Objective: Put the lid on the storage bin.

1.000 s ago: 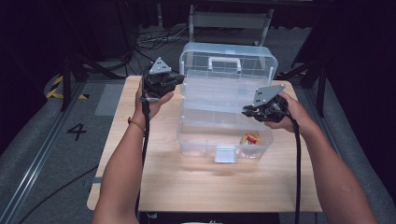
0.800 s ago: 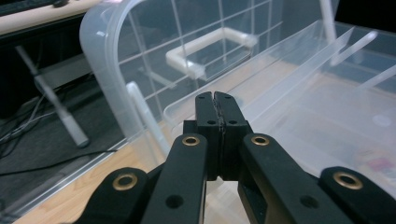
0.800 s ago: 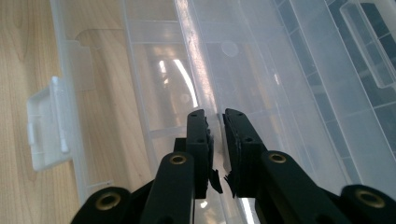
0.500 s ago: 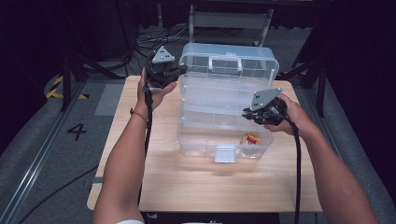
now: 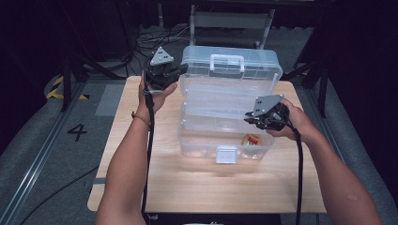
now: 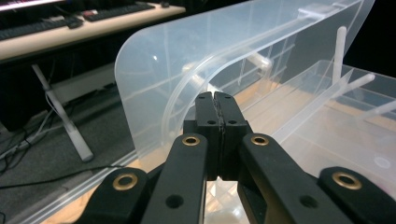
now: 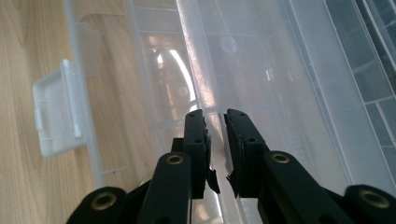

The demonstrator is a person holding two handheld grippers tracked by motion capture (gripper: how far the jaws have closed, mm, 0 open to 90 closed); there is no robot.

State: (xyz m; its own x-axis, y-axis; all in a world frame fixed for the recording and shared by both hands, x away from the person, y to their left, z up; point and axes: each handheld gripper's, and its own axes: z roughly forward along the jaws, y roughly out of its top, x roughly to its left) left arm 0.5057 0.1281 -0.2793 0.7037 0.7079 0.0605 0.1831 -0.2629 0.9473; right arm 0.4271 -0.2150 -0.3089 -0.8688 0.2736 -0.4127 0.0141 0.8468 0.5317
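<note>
While left claw (image 6: pixel 215 100) pinches shut, right claw (image 7: pixel 215 119) gapes slightly

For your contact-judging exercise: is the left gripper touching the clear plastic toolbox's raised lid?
Cannot tell. In the left gripper view the left gripper has its jaws shut just in front of the lid, but neither a gap nor contact shows plainly.

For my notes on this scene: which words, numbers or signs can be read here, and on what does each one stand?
"4": black figure on the grey floor mat, left of the table.
Clear plastic box: no label or brand can be read on it.
</note>
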